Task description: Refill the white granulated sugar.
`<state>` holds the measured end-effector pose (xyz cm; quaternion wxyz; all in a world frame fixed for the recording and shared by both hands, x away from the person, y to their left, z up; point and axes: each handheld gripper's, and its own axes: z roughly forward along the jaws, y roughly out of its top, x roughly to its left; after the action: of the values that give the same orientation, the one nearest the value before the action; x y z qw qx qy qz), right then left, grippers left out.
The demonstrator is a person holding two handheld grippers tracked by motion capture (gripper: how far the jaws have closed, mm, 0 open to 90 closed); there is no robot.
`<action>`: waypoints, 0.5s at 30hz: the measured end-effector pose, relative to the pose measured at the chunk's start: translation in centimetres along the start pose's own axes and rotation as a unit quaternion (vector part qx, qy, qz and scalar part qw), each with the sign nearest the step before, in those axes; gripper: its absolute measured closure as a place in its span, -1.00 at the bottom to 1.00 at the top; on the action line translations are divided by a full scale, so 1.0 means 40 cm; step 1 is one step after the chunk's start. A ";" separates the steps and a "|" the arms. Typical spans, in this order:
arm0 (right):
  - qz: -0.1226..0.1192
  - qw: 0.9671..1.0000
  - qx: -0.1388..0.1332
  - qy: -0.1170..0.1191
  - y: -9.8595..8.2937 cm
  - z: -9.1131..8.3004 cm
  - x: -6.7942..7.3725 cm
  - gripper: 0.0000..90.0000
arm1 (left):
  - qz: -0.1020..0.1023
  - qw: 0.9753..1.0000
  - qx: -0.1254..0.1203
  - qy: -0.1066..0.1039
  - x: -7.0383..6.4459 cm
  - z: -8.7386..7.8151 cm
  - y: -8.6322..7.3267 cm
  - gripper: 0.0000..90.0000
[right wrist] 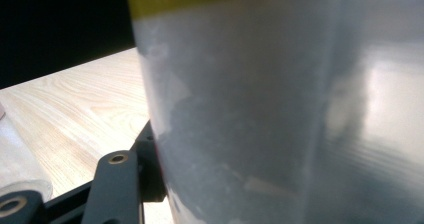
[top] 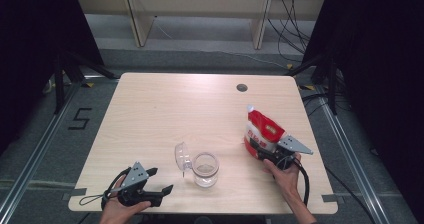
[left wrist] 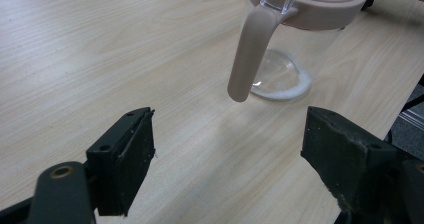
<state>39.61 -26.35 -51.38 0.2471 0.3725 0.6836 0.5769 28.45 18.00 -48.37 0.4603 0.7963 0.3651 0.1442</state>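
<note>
Bag (top: 261, 132) clamped upright in our right claw (top: 264, 153), ready to pour; left claw (top: 161, 180) waits wide open, empty, near the unlidded jar (top: 205, 169).

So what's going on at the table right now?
A person works with a gripper in each hand. The right gripper is shut on a red and white bag, held upright near the table's right edge. The left gripper rests open at the front left, aimed at a clear jar with its lid flipped open and a little white powder inside.
</note>
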 end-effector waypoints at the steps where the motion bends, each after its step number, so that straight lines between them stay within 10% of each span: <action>1: 0.012 1.000 0.001 -0.002 0.000 0.000 0.004 -0.05 | 0.000 1.000 -0.002 0.001 0.000 -0.001 0.000 -0.55; 15: 0.028 1.000 0.009 -0.004 0.009 -0.027 -0.003 0.01 | 0.006 1.000 -0.011 0.006 0.007 -0.008 0.005 -0.55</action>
<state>38.92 -27.08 -50.83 0.2305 0.3960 0.6769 0.5761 28.55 18.36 -48.07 0.4660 0.7923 0.3615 0.1562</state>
